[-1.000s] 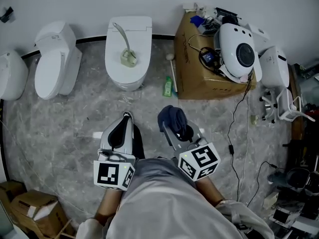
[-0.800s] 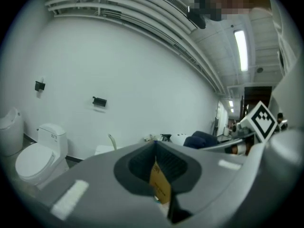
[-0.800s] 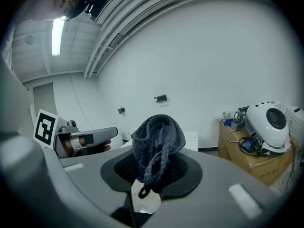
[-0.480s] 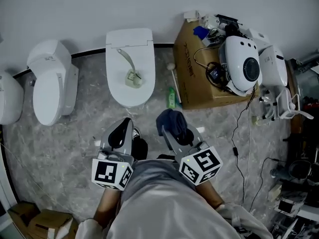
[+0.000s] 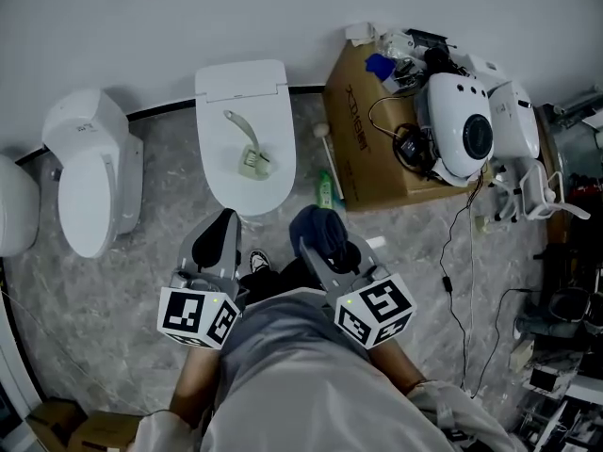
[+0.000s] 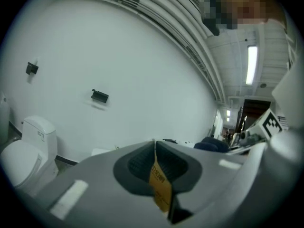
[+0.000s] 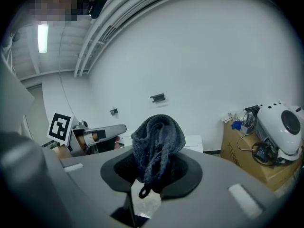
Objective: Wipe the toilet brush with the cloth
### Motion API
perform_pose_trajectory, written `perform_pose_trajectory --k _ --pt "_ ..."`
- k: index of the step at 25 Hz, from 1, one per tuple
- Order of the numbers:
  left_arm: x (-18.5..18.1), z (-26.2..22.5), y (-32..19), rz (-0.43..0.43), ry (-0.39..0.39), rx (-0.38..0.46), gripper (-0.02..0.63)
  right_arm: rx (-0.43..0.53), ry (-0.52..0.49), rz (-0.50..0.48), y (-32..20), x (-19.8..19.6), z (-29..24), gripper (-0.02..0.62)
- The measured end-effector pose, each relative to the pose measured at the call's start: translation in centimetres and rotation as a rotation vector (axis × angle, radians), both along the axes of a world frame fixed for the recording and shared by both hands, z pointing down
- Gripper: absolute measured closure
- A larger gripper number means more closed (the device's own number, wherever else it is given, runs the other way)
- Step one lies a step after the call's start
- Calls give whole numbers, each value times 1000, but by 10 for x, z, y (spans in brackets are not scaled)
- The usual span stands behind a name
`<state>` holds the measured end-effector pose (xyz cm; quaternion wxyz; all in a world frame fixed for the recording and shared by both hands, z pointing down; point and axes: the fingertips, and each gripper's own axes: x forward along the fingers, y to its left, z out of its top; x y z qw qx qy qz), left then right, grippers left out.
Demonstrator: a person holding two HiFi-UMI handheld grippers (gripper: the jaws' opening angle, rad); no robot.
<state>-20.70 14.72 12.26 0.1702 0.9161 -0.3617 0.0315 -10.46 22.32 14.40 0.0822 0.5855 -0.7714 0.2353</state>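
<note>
In the head view, two white toilets [image 5: 85, 182] stand along the wall at about 9 and 10 o'clock of the picture. A third toilet [image 5: 243, 88] stands at 12 o'clock with its lid down, and the toilet brush [image 5: 252, 162] lies on that lid, its curved handle pointing to 11 o'clock and its head nearer the person. Directly below it, at 6 o'clock of the toilet, the left gripper [image 5: 225, 217] hovers over the grey marbled floor [image 5: 141, 252], well apart from the brush. In the left gripper view its fingers [image 6: 137, 163] are pressed together with nothing between them, only a yellow-brown printed strip showing at the seam. Just to the right, the right gripper [image 5: 332, 257] points to 11 o'clock, its fingers clamped on the dark blue cloth [image 5: 320, 229]. In the right gripper view the cloth [image 7: 158, 141] bunches up above the closed fingers [image 7: 190, 175] and a loop of it hangs down in front. Neither the cloth nor the gripper touches the brush. At 12 o'clock of the cloth a green bottle [image 5: 325, 188] lies on the floor, just beside a cardboard box [image 5: 363, 144]. A rounded white device [image 5: 466, 125] and tangled black cables [image 5: 400, 144] rest on the box.
</note>
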Motion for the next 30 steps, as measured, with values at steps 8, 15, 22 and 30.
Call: perform_pose_trajectory --k 8,15,22,30 --pt "-5 5 -46 -50 -9 -7 606 -22 -7 -10 -34 4 19 492" --pt "12 19 -90 -92 -31 -34 606 -32 -28 -57 -85 21 27 492" --pt "36 46 -142 -140 -55 -112 606 -51 -30 -120 -148 47 33 492" --pt "55 98 -196 -205 -95 -233 606 -98 -32 -210 -213 65 49 492"
